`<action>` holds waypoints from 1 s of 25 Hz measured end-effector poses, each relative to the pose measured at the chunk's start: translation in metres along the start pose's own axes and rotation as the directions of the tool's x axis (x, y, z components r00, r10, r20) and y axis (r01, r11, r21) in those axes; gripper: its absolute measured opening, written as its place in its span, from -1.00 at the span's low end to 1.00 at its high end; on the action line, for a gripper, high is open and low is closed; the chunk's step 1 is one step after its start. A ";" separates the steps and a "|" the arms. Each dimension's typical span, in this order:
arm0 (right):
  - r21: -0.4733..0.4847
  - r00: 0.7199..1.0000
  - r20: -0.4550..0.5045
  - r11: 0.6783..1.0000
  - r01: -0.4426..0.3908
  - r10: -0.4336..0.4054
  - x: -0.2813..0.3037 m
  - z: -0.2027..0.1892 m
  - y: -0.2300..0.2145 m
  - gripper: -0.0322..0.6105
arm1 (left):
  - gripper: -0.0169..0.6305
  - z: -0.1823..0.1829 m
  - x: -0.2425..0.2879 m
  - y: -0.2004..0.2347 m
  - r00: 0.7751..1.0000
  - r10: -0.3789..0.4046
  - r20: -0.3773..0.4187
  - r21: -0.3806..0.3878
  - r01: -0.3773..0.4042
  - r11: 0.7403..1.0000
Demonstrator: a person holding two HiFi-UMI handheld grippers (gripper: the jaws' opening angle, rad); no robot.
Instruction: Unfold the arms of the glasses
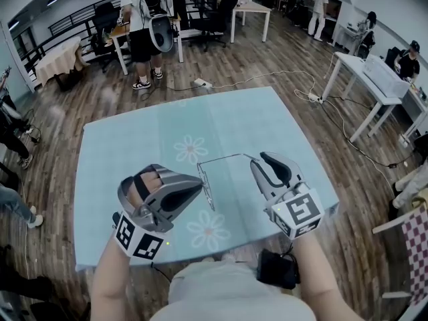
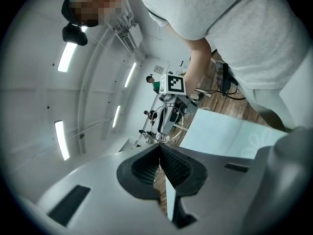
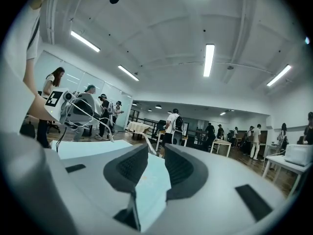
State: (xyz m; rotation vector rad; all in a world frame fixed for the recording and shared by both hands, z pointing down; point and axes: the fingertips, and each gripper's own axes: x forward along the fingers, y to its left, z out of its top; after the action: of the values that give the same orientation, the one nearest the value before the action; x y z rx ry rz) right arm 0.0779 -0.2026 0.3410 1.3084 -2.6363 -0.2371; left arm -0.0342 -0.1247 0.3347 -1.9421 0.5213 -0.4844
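Thin wire-framed glasses hang above the pale blue table, near its front edge. My left gripper is shut on the front frame; in the left gripper view the pads pinch the wire and the lenses show beyond them. One arm runs rightward to my right gripper. In the right gripper view that arm's end lies in the gap of the gripper, and the pads stand apart from it. The left gripper shows at the arm's far end.
The table cloth has a flower print. Beyond the table lies wooden floor with a power strip and cables, a standing person, desks and chairs at the back, and a white desk at the right.
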 end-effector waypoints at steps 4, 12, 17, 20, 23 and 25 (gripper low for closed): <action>0.030 0.999 0.024 0.999 -0.036 0.036 -0.006 0.002 0.006 -0.47 | -0.92 -0.006 -0.004 0.002 1.000 0.015 -0.015 -0.021 -0.015 1.000; 0.041 0.994 0.074 0.996 -0.080 0.077 -0.019 0.013 0.022 -0.39 | -0.92 -0.018 -0.012 0.012 0.999 0.043 -0.032 -0.055 -0.045 0.997; 0.029 0.989 0.106 0.994 -0.105 0.101 -0.023 0.023 0.034 -0.39 | -0.92 -0.018 -0.011 0.016 0.999 0.045 -0.026 -0.060 -0.047 0.997; -0.001 0.986 0.103 0.992 -0.130 0.129 -0.019 0.024 0.044 -0.40 | -0.92 -0.018 -0.007 0.019 0.999 0.047 -0.018 -0.062 -0.048 0.997; -0.016 0.985 0.095 0.989 -0.146 0.147 -0.014 0.026 0.053 -0.40 | -0.92 -0.017 -0.006 0.021 0.999 0.049 -0.012 -0.062 -0.050 0.997; -0.026 0.982 0.093 0.987 -0.161 0.163 -0.010 0.026 0.060 -0.41 | -0.92 -0.015 -0.006 0.022 0.999 0.052 -0.006 -0.062 -0.052 0.997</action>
State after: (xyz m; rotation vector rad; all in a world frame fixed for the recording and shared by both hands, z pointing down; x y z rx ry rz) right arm 0.0312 -0.1570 0.3284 1.0949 -2.7944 -0.3051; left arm -0.0508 -0.1408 0.3195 -1.9817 0.5949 -0.4442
